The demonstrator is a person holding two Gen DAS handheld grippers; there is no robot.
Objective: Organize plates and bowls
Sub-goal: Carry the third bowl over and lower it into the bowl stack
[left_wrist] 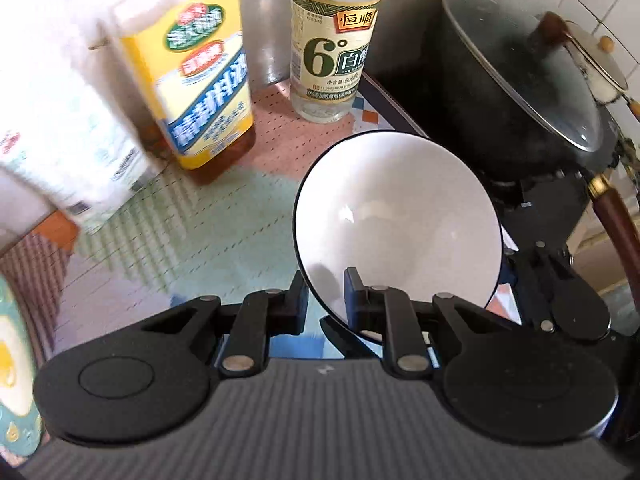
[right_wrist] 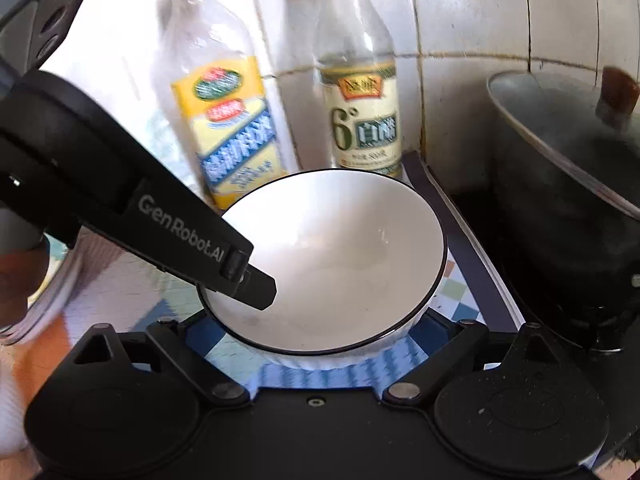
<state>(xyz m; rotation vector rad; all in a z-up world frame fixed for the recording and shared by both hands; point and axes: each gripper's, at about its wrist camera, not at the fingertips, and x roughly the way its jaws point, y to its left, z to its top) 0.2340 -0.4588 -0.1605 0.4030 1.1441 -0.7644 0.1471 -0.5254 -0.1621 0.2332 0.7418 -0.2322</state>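
A white bowl with a thin black rim (left_wrist: pixel 400 216) hangs tilted over the patterned counter mat, and my left gripper (left_wrist: pixel 326 300) is shut on its near rim, one finger inside and one outside. The right wrist view shows the same bowl (right_wrist: pixel 340 256) from above, with the left gripper (right_wrist: pixel 248 292) reaching in from the left and one finger (right_wrist: pixel 260 294) lying inside the bowl. My right gripper (right_wrist: pixel 316 360) sits just below and in front of the bowl. Its linkage is spread wide with nothing pinched, and its fingertips are hidden. Part of it shows beside the bowl (left_wrist: pixel 572 304).
A yellow-labelled oil bottle (left_wrist: pixel 204 92) and a clear vinegar bottle (left_wrist: pixel 332 48) stand against the tiled wall behind the bowl. A black wok with a glass lid (left_wrist: pixel 520 92) sits on the stove at the right. A patterned plate (left_wrist: pixel 12 360) shows at the left edge.
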